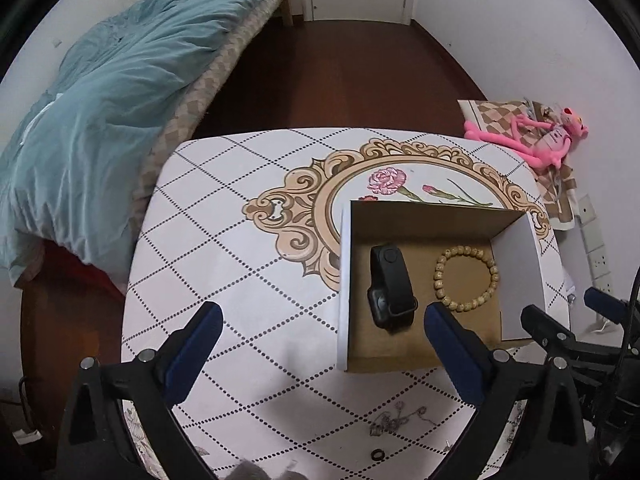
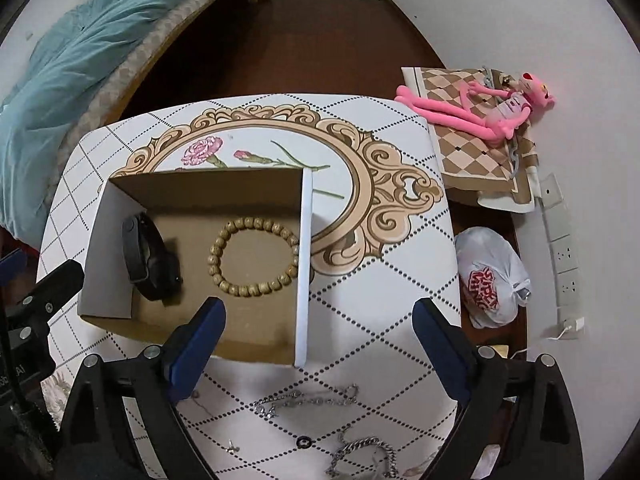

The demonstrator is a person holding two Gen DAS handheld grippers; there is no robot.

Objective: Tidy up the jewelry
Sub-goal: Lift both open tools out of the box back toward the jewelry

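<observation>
A: Both tools wide open, nothing held. Left tool (image 1: 324, 326) hangs over the counter (image 1: 224, 216) beside the box (image 1: 424, 220); right tool (image 2: 318, 320) sits over the box's near right corner.

B: Progress?

A: Partly done, by the look of it. Black smartwatch (image 1: 390, 292) and wooden bead bracelet (image 1: 466, 278) lie inside the open cardboard box, side by side, apart.

B: Left over?

A: Several pieces on the counter in front of the box: thin silver chain (image 2: 306, 400), chunkier link bracelet (image 2: 370, 454), small black ring (image 2: 304, 442), a tiny silver bit (image 2: 232, 447), type unclear.

B: Looks?

A: Watch band closed in a loop, resting on its side. Beads form a neat round ring, flat. Thin chain is loosely bunched, likely fiddly to pinch.
</observation>
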